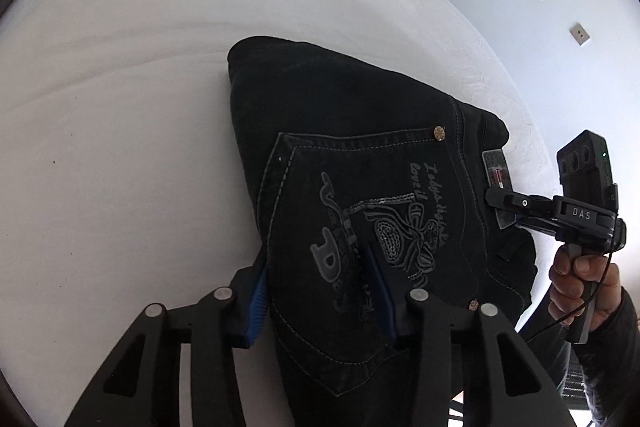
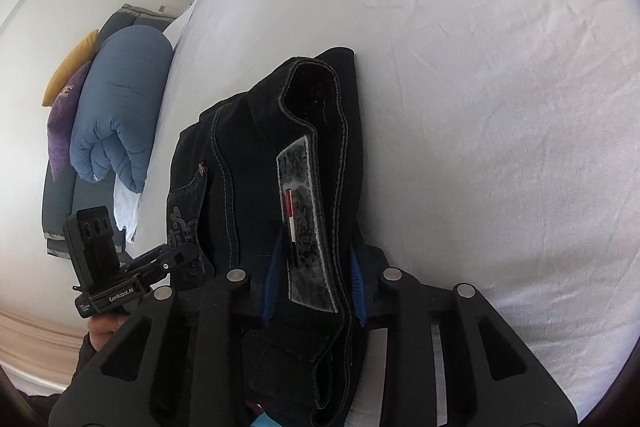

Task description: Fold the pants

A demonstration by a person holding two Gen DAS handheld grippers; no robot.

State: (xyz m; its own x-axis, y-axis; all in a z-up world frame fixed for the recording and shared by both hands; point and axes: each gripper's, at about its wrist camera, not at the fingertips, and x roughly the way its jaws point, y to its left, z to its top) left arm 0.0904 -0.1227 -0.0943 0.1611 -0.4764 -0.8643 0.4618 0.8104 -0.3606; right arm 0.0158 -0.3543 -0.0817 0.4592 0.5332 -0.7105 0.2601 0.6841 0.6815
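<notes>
Black jeans (image 1: 360, 155) lie folded into a compact bundle on a white bed (image 1: 120, 107). The embroidered back pocket (image 1: 360, 227) faces up. My left gripper (image 1: 320, 291) holds the pocket-side edge of the bundle between its blue pads. My right gripper (image 2: 314, 283) is shut on the waistband (image 2: 316, 155) at the grey label (image 2: 304, 227). In the left wrist view the right gripper (image 1: 500, 201) sits at the label end on the right. In the right wrist view the left gripper (image 2: 176, 259) sits at the left of the jeans (image 2: 240, 167).
The white sheet (image 2: 480, 107) spreads wide around the bundle. A rolled blue duvet (image 2: 116, 115) with purple and yellow cushions lies beyond the bed's left side. A white wall with two sockets (image 1: 560, 11) stands past the bed's edge.
</notes>
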